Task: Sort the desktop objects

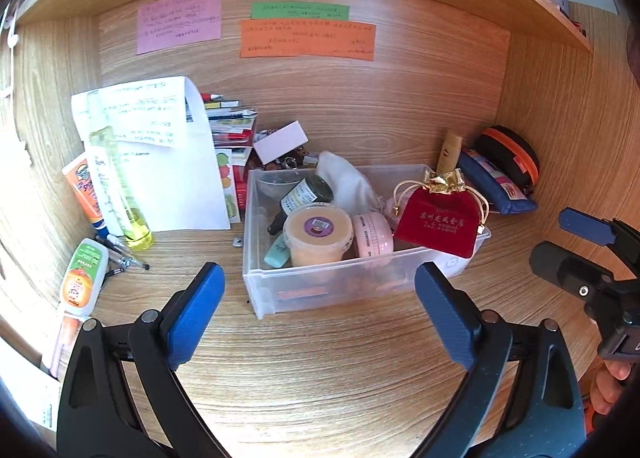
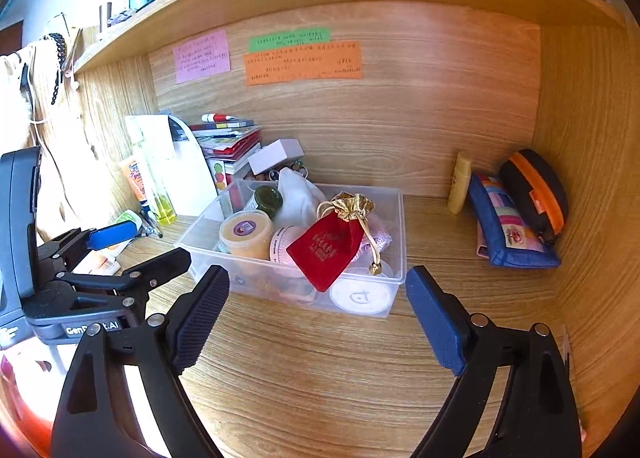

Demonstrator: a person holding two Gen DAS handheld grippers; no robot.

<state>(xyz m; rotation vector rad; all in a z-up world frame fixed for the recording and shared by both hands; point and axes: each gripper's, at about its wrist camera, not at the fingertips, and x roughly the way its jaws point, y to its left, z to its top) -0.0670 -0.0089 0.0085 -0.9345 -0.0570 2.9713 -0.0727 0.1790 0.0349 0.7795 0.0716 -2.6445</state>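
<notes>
Left tongs spread wide, blue pads apart with nothing but bare worktop between them, and just ahead of the tips sits the clear plastic bin, its near wall facing the gap but not touched. Right tongs just as wide and just as empty, poised in front of the same bin, which here shows its near right corner close to the pads. Neither pair grips anything. Inside the bin: a red velvet pouch with a gold frilled neck leans on the right rim, a tub with a yellowish lid stands near the front, a pink round case sits between tub and pouch, a dark green bottle lies tilted behind the tub, and a white cloth is bunched at the back. Out to the right, well apart from the bin, a blue zip pouch and a black case with an orange band lean by the side wall, a slim tan tube upright just beside them. On the left, a tall bottle of yellow liquid leans against white papers, an orange tube next to it, a small squeeze bottle with an orange label lying nearer, pens between. Pink, green and orange notes are stuck on the back panel.
</notes>
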